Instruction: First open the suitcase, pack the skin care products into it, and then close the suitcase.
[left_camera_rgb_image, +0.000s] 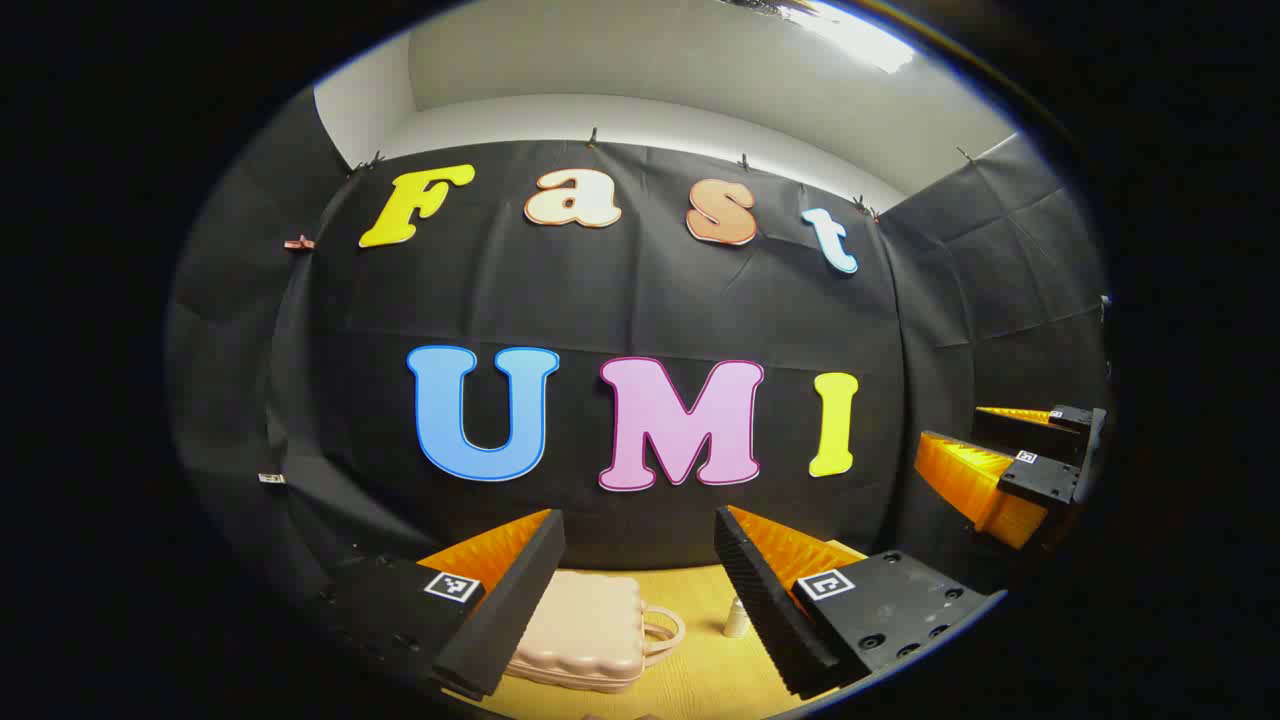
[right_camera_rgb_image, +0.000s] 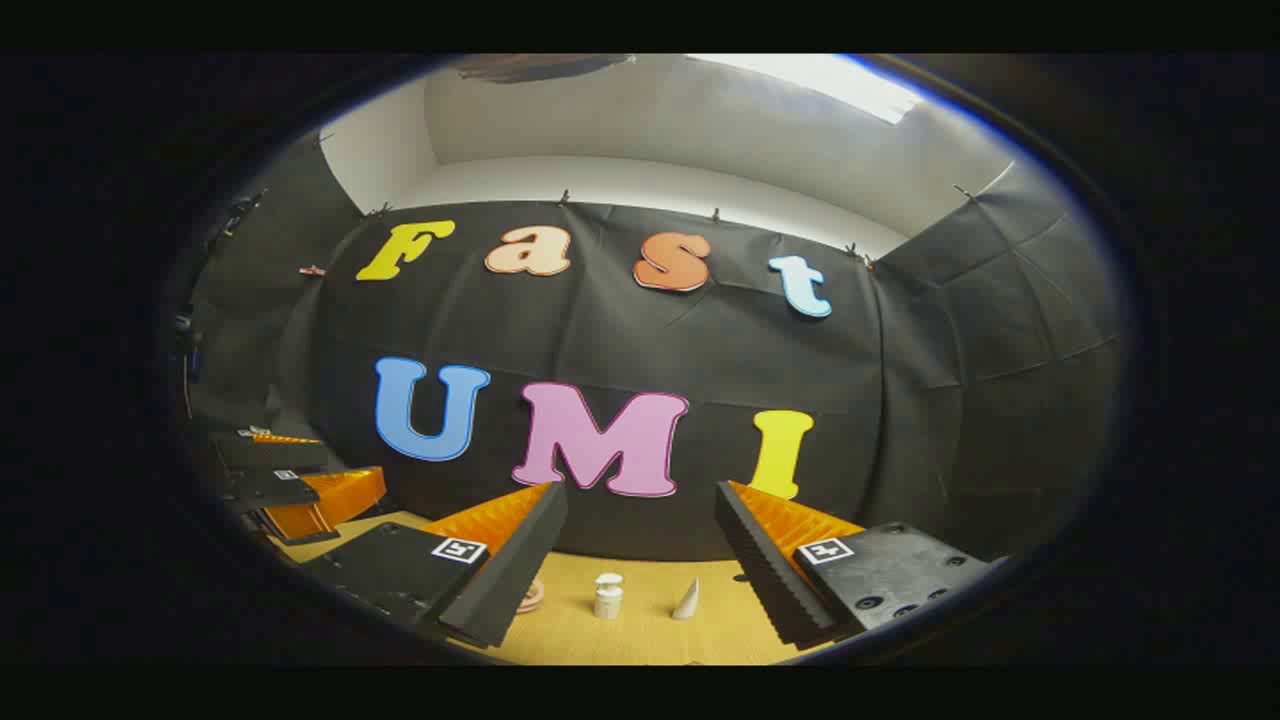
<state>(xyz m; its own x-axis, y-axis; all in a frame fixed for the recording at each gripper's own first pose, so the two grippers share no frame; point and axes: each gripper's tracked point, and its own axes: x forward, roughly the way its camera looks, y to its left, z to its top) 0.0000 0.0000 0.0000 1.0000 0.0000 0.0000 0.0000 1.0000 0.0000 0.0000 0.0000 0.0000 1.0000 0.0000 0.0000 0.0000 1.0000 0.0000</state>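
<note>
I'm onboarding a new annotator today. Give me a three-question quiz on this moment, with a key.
1. True or false: the suitcase lies closed on the table.
2. Are the jaws of the left gripper open or shut?
3. In the right gripper view, what stands nearest the white jar?
A. a white cone-shaped item
B. a towel
C. a cup

Key: 1 true; 2 open; 3 A.

Each tool (left_camera_rgb_image: 640, 600) carries square black-and-white markers and screws.
</note>
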